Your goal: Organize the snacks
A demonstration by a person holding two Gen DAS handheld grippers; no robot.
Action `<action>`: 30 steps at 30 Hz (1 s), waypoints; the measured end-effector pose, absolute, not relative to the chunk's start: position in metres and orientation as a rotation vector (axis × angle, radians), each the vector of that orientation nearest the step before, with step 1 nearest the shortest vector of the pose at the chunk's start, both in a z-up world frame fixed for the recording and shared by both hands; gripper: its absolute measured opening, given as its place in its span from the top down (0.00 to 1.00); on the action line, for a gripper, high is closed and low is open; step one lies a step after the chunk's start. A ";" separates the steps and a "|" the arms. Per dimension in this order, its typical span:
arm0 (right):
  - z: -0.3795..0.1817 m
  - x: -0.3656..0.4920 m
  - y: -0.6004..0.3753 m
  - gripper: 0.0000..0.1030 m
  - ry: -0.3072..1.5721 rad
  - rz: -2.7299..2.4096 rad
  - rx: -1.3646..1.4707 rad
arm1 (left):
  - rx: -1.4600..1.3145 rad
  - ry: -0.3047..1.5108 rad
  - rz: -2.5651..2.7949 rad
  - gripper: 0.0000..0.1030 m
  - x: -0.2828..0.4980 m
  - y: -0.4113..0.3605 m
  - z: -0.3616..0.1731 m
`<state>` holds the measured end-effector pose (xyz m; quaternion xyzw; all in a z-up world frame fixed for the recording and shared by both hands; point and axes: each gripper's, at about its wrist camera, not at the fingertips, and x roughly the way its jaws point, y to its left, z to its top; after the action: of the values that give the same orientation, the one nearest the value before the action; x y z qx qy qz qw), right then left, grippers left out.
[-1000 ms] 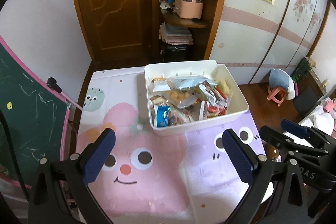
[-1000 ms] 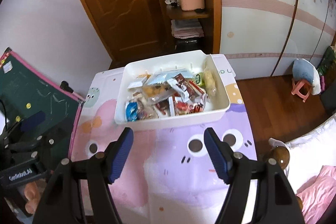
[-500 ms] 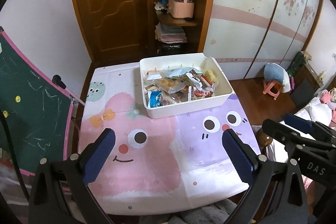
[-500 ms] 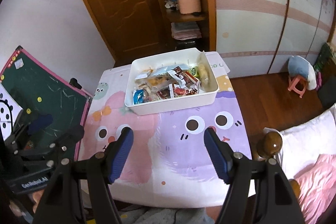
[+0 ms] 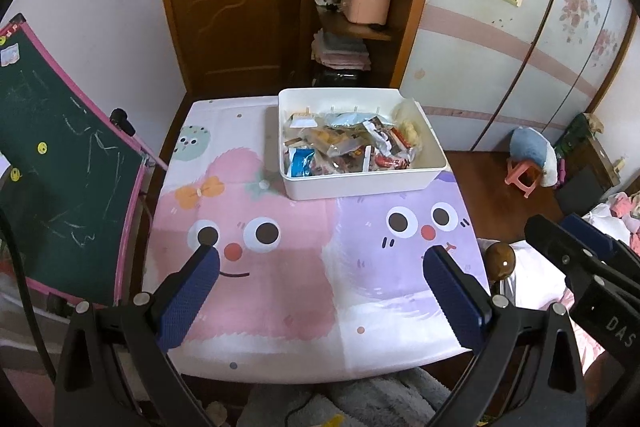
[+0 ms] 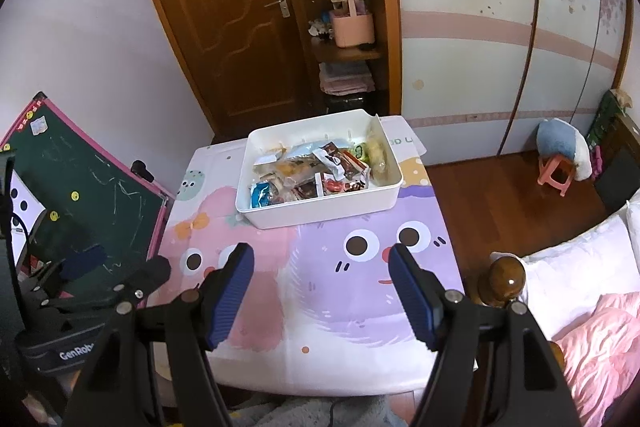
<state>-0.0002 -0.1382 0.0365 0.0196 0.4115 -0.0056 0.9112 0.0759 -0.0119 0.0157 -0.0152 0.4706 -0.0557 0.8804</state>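
On the table, snacks fill a white bin.

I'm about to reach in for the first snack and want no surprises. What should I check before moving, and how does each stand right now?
1. Left claw open and empty: ok.
2. Right claw open and empty: ok.
3. White bin flat on the table, upright: ok.
4. Snacks all inside the bin, none spilled on the table: ok.
5. Bare tabletop between claws and bin: ok.
6. A separate place to sort snacks into: cannot tell, none shows.
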 end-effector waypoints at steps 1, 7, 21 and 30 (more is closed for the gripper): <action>0.037 -0.001 -0.137 0.32 0.847 -0.010 0.033 | -0.030 0.981 -0.110 0.02 0.075 -0.012 0.016; 0.036 -0.001 -0.128 0.32 0.846 0.002 -0.005 | -0.010 0.960 -0.092 0.02 0.073 -0.015 0.020; 0.035 0.000 -0.125 0.32 0.850 -0.004 -0.014 | 0.015 0.942 -0.061 0.02 0.072 -0.013 0.025; 0.032 -0.003 -0.129 0.32 0.858 -0.010 -0.020 | 0.018 0.943 -0.057 0.02 0.072 -0.012 0.026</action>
<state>-0.0034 -0.1286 0.0322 -0.0095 0.4157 -0.0048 0.9094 0.0718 -0.0118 0.0263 0.0087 0.4542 -0.0272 0.8905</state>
